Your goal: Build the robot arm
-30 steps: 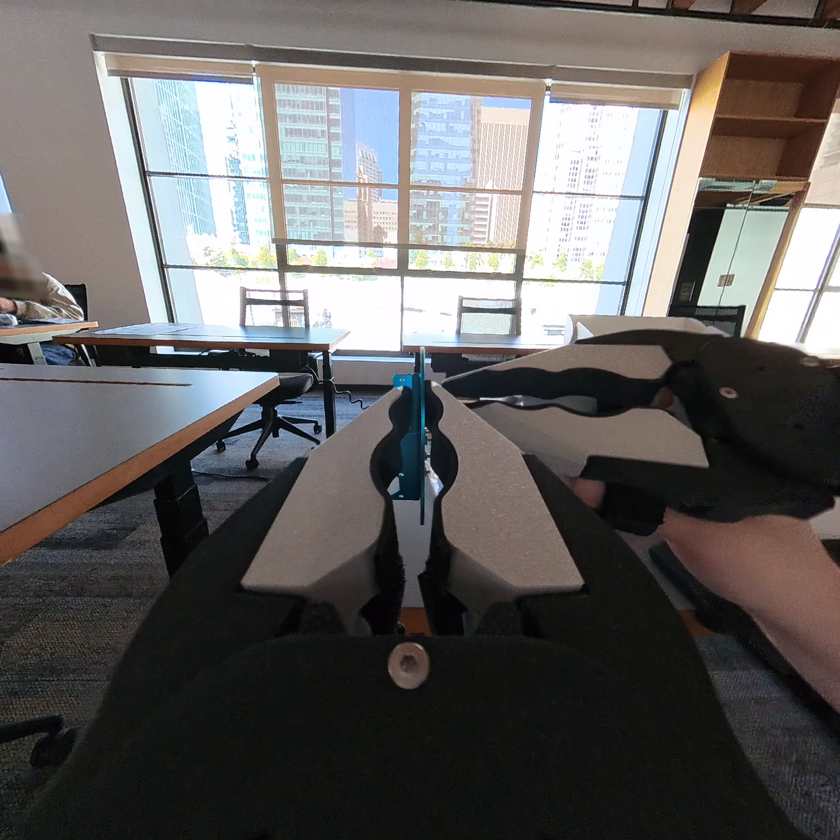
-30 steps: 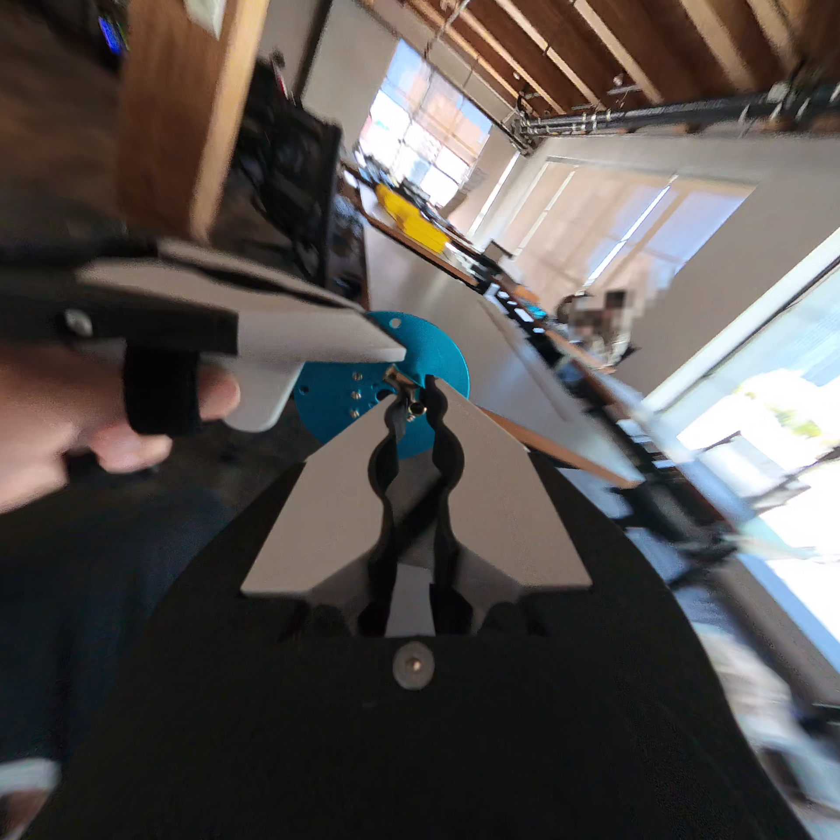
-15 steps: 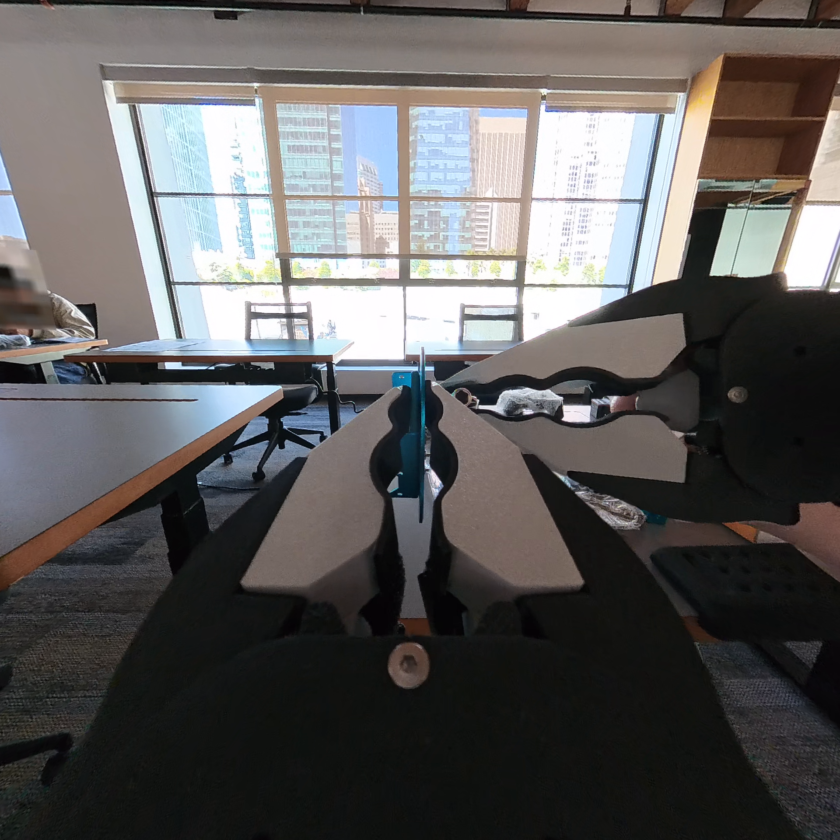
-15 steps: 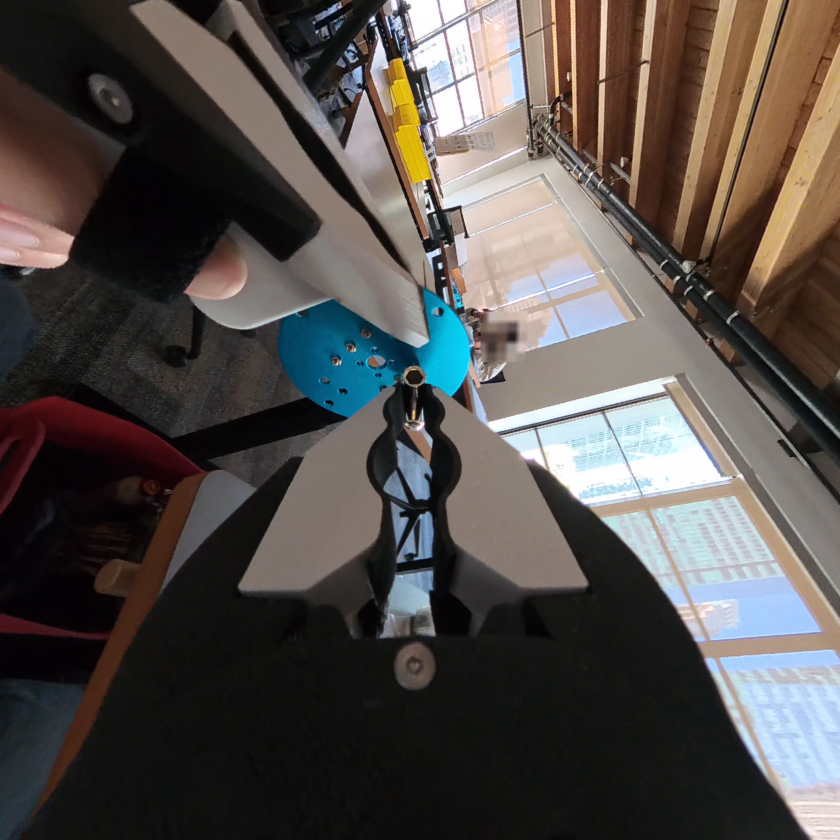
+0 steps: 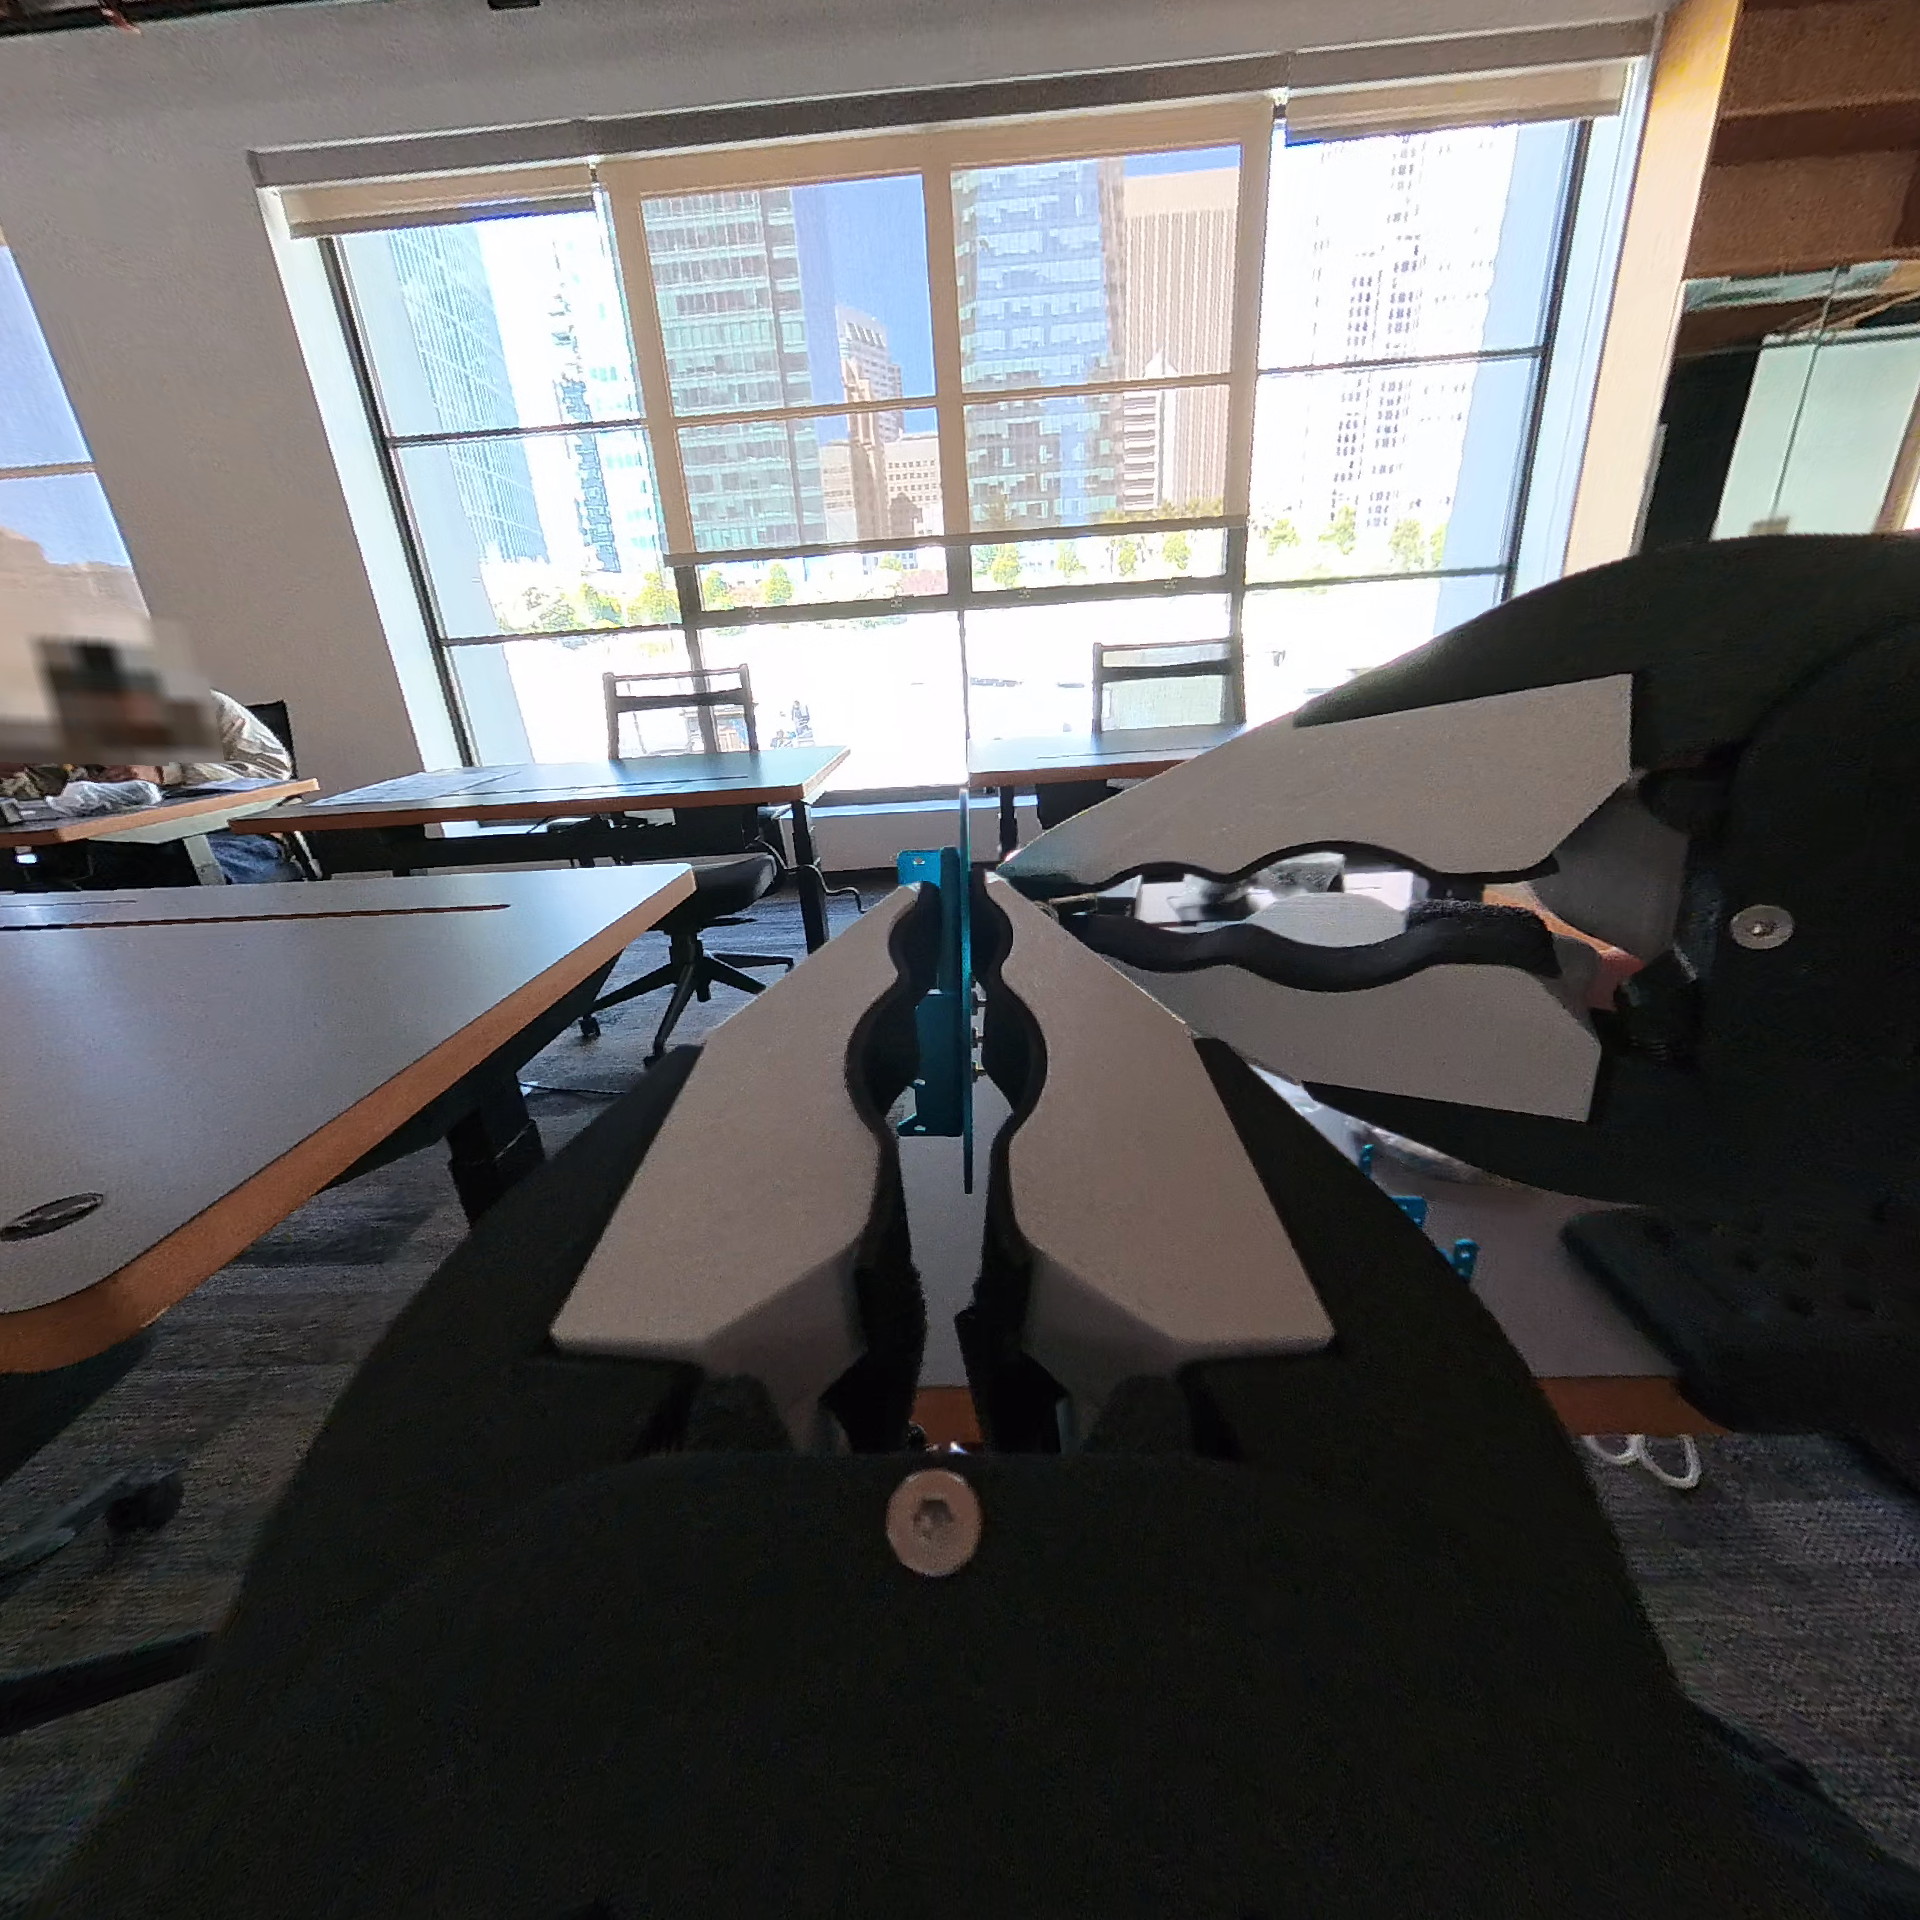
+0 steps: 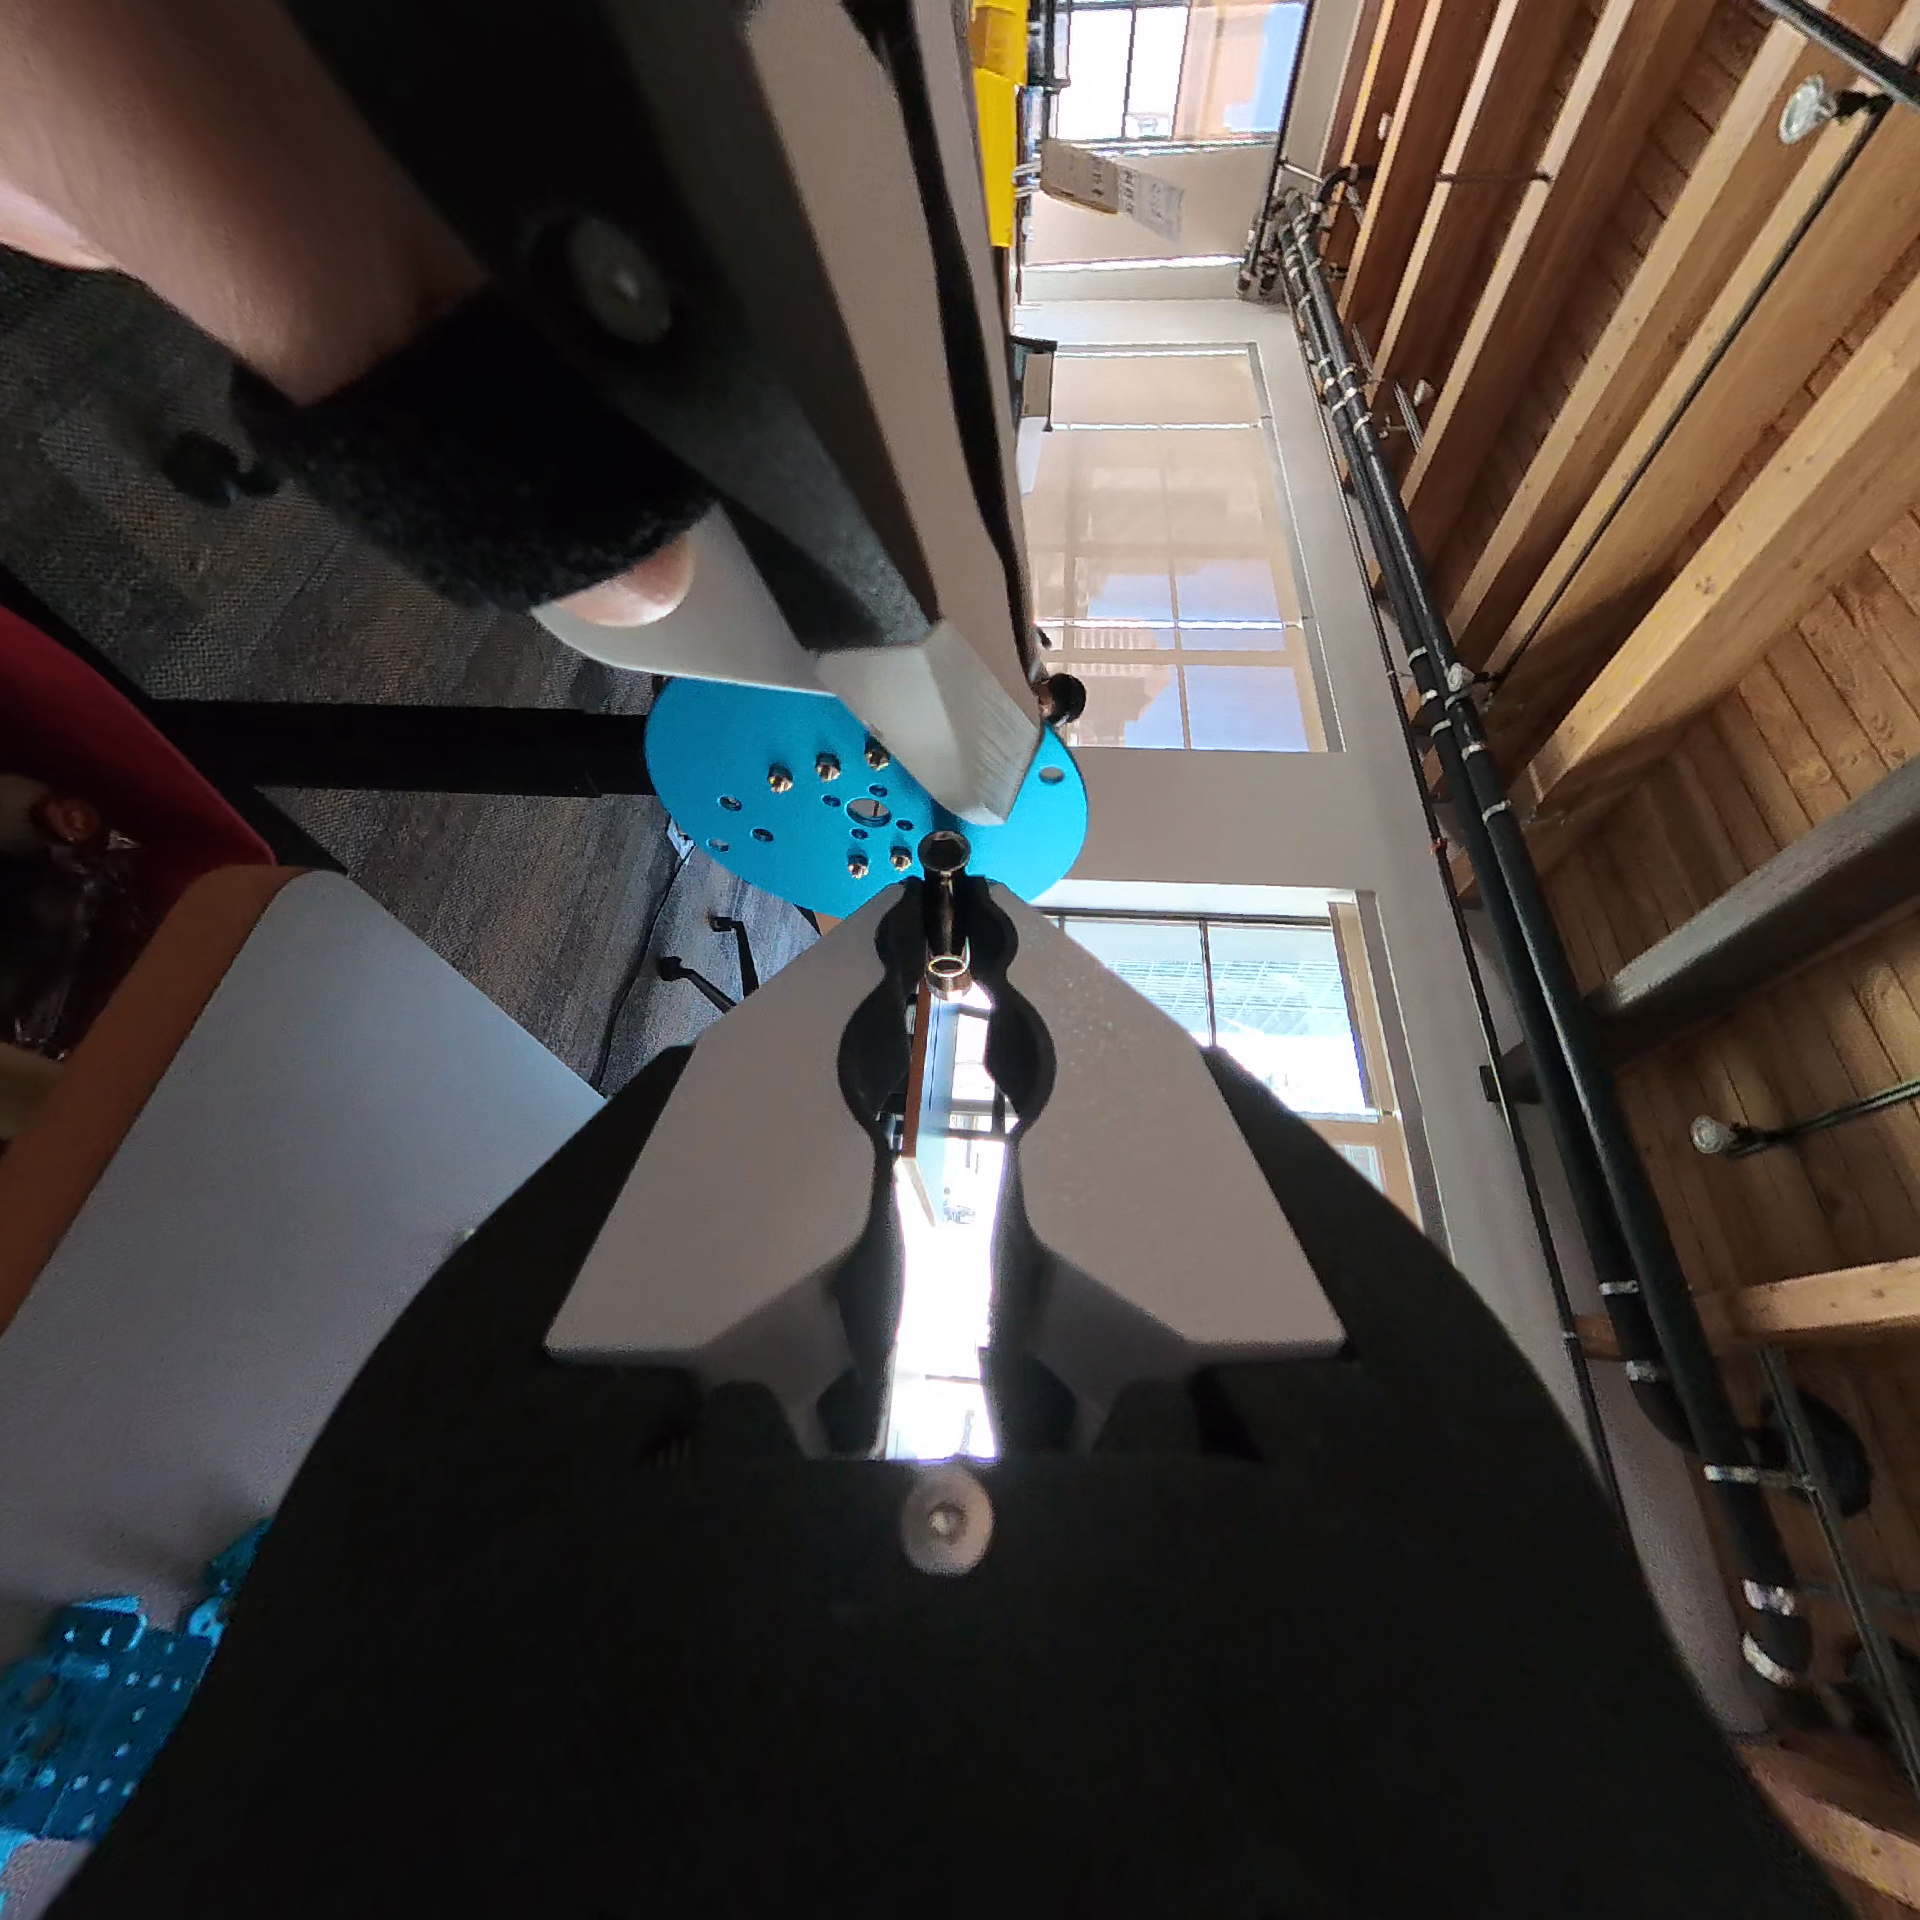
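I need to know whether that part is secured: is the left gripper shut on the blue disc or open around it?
Shut on it: the left gripper pinches the blue disc edge-on between its fingertips.

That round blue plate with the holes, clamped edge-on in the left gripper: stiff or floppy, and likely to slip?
The blue plate looks like thin painted metal, flat and unbent, so probably stiff. The left gripper pinches only its smooth faces, so it may pivot if the screw in the right gripper pushes off-centre.

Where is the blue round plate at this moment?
The blue round plate is clamped edge-on in the left gripper; in the right wrist view it sits just beyond the right gripper, whose small screw meets its face.
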